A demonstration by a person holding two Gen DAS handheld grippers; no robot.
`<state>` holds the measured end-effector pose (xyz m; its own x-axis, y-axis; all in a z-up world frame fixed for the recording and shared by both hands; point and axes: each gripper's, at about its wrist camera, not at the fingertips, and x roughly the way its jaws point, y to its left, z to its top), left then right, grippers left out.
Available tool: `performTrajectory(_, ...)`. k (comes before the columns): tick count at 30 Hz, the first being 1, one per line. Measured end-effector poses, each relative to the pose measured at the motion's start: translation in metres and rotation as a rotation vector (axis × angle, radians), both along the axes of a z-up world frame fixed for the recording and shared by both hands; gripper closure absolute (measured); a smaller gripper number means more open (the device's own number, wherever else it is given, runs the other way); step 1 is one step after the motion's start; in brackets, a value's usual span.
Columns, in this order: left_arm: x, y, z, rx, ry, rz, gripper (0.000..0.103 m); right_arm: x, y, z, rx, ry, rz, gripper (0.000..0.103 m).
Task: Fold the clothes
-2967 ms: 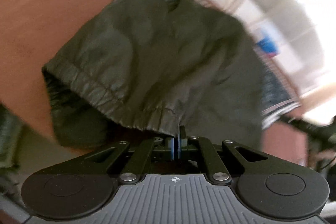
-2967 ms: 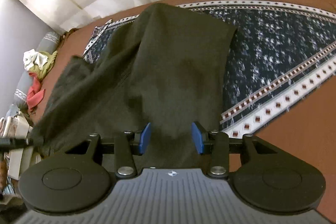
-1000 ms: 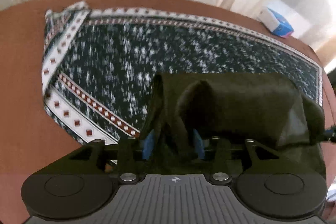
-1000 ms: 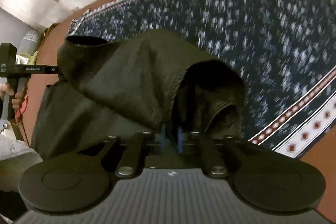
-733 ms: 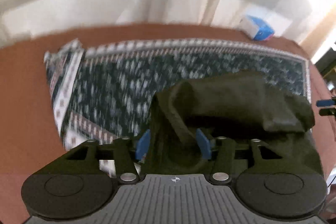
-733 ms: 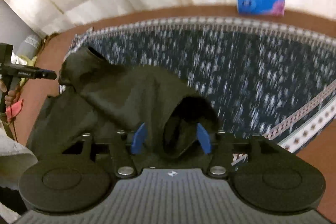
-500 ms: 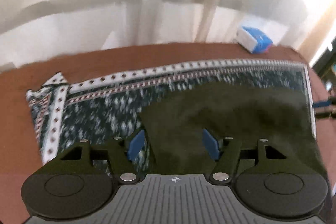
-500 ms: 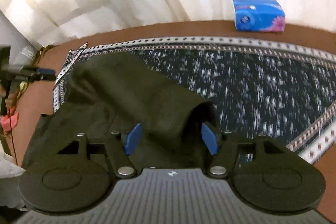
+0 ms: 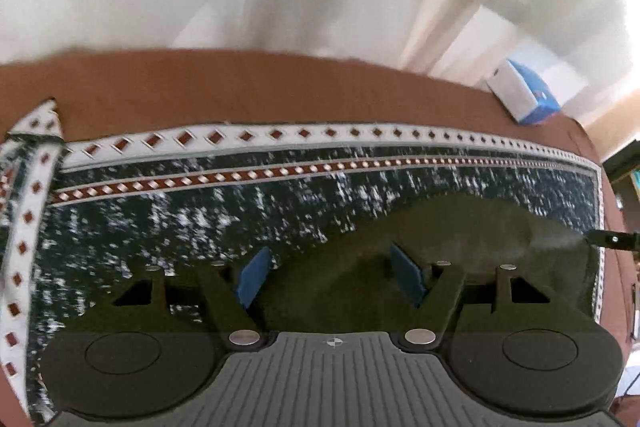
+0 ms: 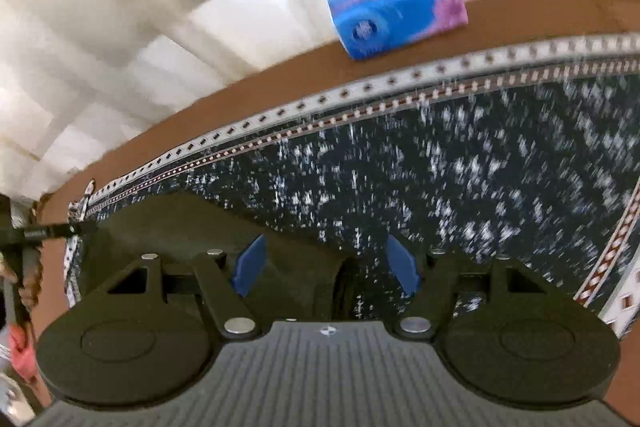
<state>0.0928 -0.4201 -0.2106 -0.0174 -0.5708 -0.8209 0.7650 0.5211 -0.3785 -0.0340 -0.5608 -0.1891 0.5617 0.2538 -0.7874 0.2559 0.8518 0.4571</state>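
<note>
A dark olive garment (image 9: pixel 440 239) lies folded flat on a dark patterned cloth (image 9: pixel 200 203) spread over the brown table. My left gripper (image 9: pixel 328 269) hovers over the garment's left part. Its jaws are opening and the blue pads stand apart, pressing on nothing. In the right wrist view the garment (image 10: pixel 192 227) lies low on the left. My right gripper (image 10: pixel 326 267) is open above the garment's right edge and the cloth (image 10: pixel 440 167), with nothing gripped. Each view shows the other gripper's fingertip (image 9: pixel 612 239) (image 10: pixel 44 231) at its edge.
A blue tissue box (image 10: pixel 396 23) (image 9: pixel 524 99) stands on the bare brown table (image 9: pixel 240 87) beyond the cloth, before white curtains. At the left edge of the right wrist view a hand (image 10: pixel 28 279) holds the other gripper, with pink fabric below it.
Both grippers let go of the bunched garment, their jaws spread wide and they drew back. The garment has gone from a raised fold to lying flat on the cloth.
</note>
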Motion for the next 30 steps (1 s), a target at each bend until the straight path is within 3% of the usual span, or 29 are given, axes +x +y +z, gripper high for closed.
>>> performTrajectory(3,0.000,-0.004,-0.007,0.012,0.019,-0.008,0.024,0.002,0.002,-0.014,0.084,0.032,-0.012,0.034)
performTrajectory(5,-0.001,-0.004,-0.007,0.005,0.035,-0.018,0.030,0.004,0.004,-0.023,0.137,0.054,-0.013,0.042)
performTrajectory(6,-0.003,-0.005,-0.008,0.009,0.035,-0.030,0.043,0.005,0.006,-0.025,0.147,0.065,-0.007,0.043)
performTrajectory(7,-0.005,-0.005,-0.008,0.017,0.029,-0.039,0.058,0.006,0.008,-0.027,0.162,0.080,0.006,0.052)
performTrajectory(8,-0.008,-0.005,-0.009,0.025,0.018,-0.050,0.069,0.008,0.011,-0.030,0.186,0.099,0.025,0.069)
performTrajectory(10,-0.012,0.000,-0.007,0.016,0.005,-0.061,0.097,0.011,0.016,-0.030,0.206,0.124,0.064,0.087)
performTrajectory(13,-0.013,0.012,0.010,-0.051,-0.023,-0.020,0.101,0.012,0.031,-0.009,0.125,0.075,0.135,0.090)
performTrajectory(21,0.019,0.016,0.078,-0.258,-0.144,0.137,0.103,0.041,0.034,0.083,-0.015,-0.186,0.235,0.091)
performTrajectory(25,0.044,-0.007,0.085,-0.279,-0.194,0.221,0.103,0.074,0.028,0.093,-0.091,-0.242,0.215,0.091)
performTrajectory(27,0.052,-0.022,0.075,-0.234,-0.174,0.218,0.103,0.092,0.023,0.085,-0.126,-0.242,0.174,0.091)
performTrajectory(28,0.049,-0.023,0.070,-0.210,-0.155,0.201,0.098,0.099,0.020,0.079,-0.138,-0.231,0.147,0.091)
performTrajectory(29,0.047,-0.025,0.065,-0.186,-0.137,0.185,0.083,0.103,0.017,0.070,-0.147,-0.198,0.123,0.090)
performTrajectory(30,0.045,-0.026,0.060,-0.162,-0.118,0.168,0.075,0.108,0.014,0.060,-0.158,-0.152,0.104,0.087)
